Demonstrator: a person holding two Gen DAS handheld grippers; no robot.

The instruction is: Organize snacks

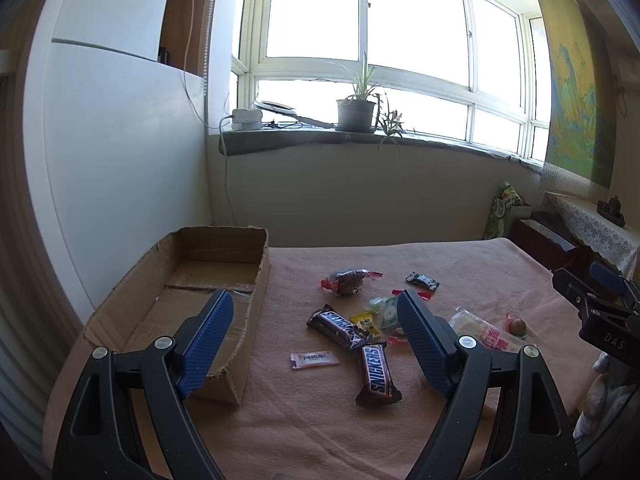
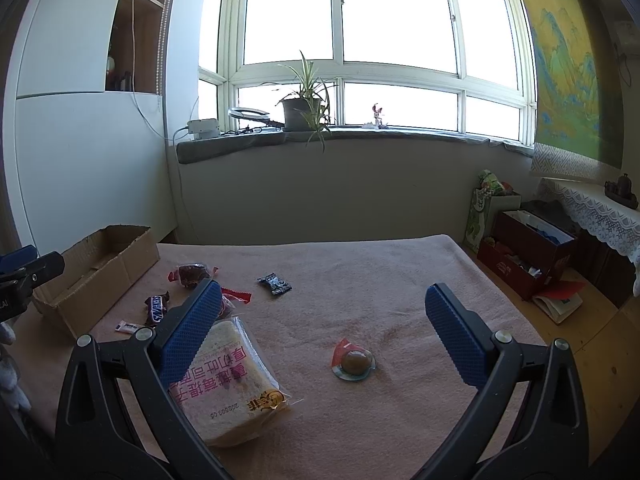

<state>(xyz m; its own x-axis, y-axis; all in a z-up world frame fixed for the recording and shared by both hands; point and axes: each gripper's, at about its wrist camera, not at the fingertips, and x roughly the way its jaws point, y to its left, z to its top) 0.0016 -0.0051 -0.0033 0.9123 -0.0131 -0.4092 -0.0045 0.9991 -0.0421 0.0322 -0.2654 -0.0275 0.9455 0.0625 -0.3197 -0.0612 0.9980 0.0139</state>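
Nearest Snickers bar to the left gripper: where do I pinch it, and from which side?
Grip the Snickers bar across its narrow width at mid-length, coming straight down from above. It lies flat on the blanket, long axis pointing away from the left gripper, whose open jaws already straddle that line.

We see a pink cloth (image 2: 360, 292) on the table; it looks soft, fuzzy and matt. The box (image 1: 256, 296) is brown cardboard, rough and dull, with torn edges and shiny tape on its floor. The 2 Snickers bars (image 1: 376, 374) have glossy brown plastic wrappers. The bread pack (image 2: 236, 380) is in clear, shiny plastic film. The small round sweet (image 2: 354, 362) sits in a clear glossy plastic cup. The left tool (image 1: 316, 320) and the right tool (image 2: 320, 304) have black matt plastic arms with little shiny metal pins, and blue bumpy rubbery fingers (image 2: 188, 332). The floor (image 2: 600, 360) is smooth pale wood.
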